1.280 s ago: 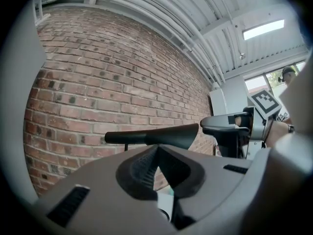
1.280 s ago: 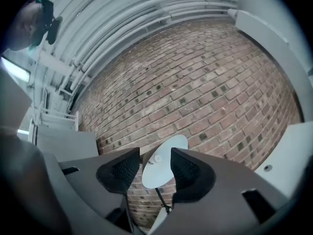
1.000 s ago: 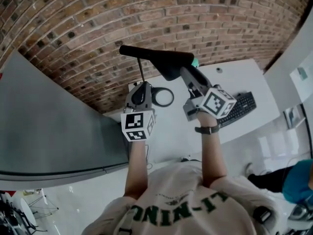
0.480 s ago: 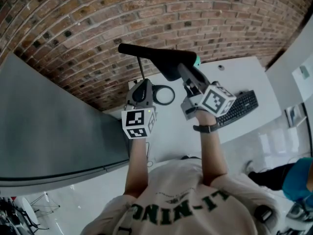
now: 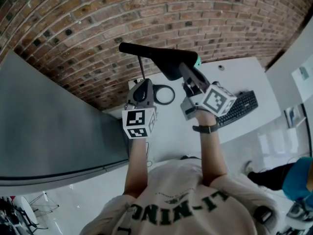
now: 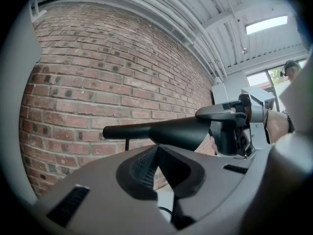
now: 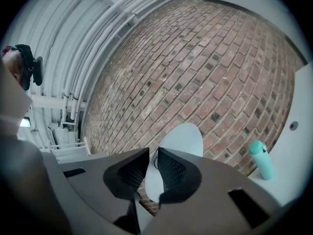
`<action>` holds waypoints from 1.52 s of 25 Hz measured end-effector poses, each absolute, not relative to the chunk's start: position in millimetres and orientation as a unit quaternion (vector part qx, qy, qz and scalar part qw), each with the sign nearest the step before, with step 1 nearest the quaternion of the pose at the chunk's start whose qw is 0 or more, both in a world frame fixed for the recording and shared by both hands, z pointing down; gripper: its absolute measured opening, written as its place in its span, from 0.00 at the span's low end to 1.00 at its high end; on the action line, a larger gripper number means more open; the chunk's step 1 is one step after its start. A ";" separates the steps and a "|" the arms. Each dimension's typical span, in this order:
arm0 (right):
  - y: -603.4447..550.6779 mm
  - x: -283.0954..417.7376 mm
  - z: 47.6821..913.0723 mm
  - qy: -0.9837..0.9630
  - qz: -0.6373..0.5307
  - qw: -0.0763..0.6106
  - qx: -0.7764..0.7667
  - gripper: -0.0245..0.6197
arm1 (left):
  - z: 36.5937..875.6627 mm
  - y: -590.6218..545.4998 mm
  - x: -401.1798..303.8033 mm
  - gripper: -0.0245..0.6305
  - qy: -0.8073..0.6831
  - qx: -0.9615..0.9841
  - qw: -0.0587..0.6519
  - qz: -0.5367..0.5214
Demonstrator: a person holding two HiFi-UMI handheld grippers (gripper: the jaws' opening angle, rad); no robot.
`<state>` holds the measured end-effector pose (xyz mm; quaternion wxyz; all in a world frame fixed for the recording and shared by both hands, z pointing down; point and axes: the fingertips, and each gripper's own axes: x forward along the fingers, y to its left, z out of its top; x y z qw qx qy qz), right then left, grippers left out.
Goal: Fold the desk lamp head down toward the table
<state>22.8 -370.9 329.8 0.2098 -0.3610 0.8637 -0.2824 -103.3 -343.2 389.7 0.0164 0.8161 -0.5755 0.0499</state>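
Black lamp head (image 5: 161, 58); right gripper (image 7: 152, 154) has just been closing, now clamped on it; swing down gently; left gripper (image 6: 157, 148) closed, empty.

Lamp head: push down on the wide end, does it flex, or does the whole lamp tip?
The lamp head looks like a rigid black bar, so it likely pivots rather than flexes. It overhangs a thin stem well to one side, so tipping seems possible. The black ring by the stem's foot, maybe the base, looks slight.
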 end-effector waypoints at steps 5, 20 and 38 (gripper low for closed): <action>-369.8 23.8 331.3 0.855 -0.295 0.220 -0.365 0.12 | 388.0 -340.2 -104.4 0.03 -0.576 0.816 0.015 0.049; -369.7 25.5 345.4 0.850 -0.304 0.211 -0.376 0.11 | 389.9 -337.4 -105.7 0.03 -0.579 0.814 0.019 0.050; -369.9 28.5 386.6 0.836 -0.352 0.196 -0.372 0.11 | 403.6 -334.1 -96.4 0.03 -0.574 0.816 0.040 0.050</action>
